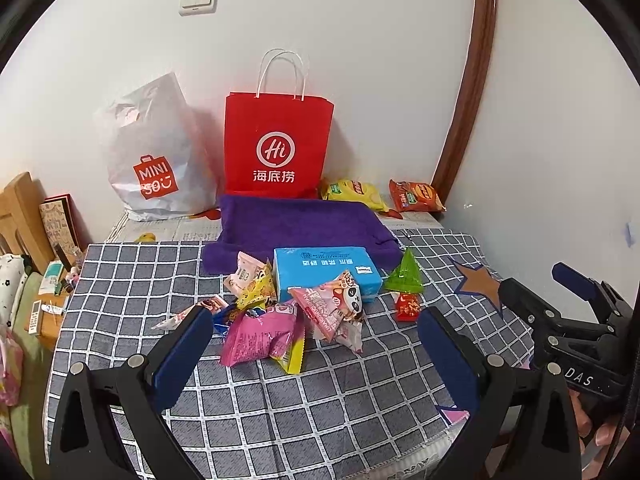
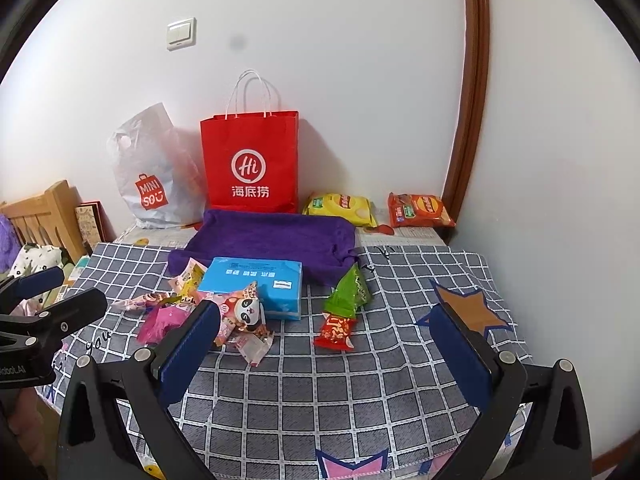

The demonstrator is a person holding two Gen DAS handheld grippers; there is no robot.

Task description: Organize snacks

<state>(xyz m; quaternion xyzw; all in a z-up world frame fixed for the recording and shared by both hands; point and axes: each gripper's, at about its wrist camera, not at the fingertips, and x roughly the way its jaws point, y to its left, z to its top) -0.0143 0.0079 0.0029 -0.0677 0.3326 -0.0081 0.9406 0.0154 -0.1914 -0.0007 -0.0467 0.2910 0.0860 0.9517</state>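
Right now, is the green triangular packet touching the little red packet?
Touching: the right wrist view shows the green triangular packet overlapping the top edge of the little red packet.

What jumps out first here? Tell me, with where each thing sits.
The bright red paper bag stands upright against the back wall, with a white plastic shopping bag beside it on its left. In front of it lies a purple towel, and before that a light blue box amid a jumble of small snack packets on the grey checked cloth. Both grippers hang open near the front edge.
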